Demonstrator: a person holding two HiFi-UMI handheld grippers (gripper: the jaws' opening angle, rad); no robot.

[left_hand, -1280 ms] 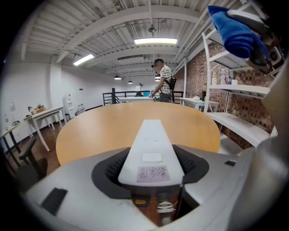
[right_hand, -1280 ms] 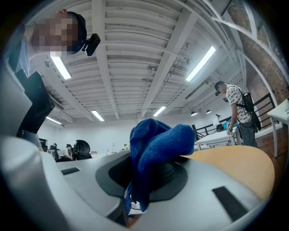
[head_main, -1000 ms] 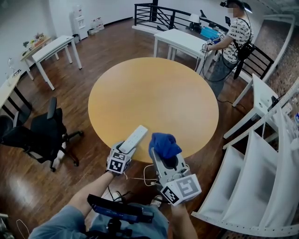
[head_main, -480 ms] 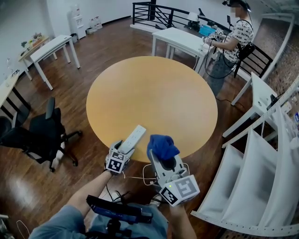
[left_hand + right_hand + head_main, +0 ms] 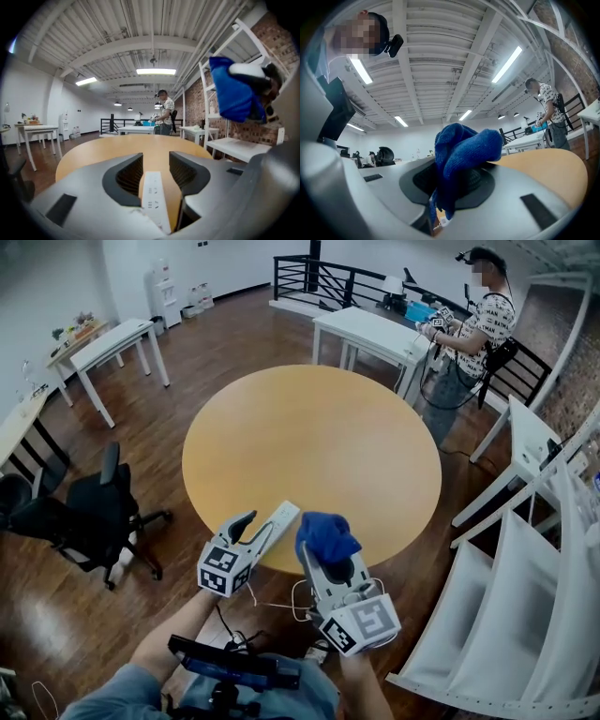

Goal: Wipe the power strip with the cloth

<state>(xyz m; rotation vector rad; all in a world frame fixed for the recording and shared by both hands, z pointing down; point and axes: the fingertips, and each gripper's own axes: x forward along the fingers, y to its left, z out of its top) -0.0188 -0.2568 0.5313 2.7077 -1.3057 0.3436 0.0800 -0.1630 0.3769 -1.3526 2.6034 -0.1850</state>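
A white power strip [image 5: 278, 519] sticks out over the near edge of the round wooden table [image 5: 319, 427], raised at my end. My left gripper [image 5: 257, 529] has just been closing and is shut on its near end. In the left gripper view the power strip [image 5: 153, 197] runs between the jaws of the left gripper [image 5: 156, 171]. Just to its right, my right gripper [image 5: 328, 547] is shut on a bunched blue cloth [image 5: 327, 532], held off the table. The blue cloth [image 5: 461, 150] drapes over the right gripper [image 5: 459, 180], and the same cloth [image 5: 234, 89] shows at upper right in the left gripper view.
A thin cable [image 5: 281, 604] hangs below the table edge. A black office chair [image 5: 89, 512] stands at left, white shelving [image 5: 525, 596] at right. White tables [image 5: 370, 329] and a person [image 5: 469, 315] are beyond the round table.
My left gripper has risen from the table edge with the power strip's near end, which now tilts up. The right gripper and cloth stayed put.
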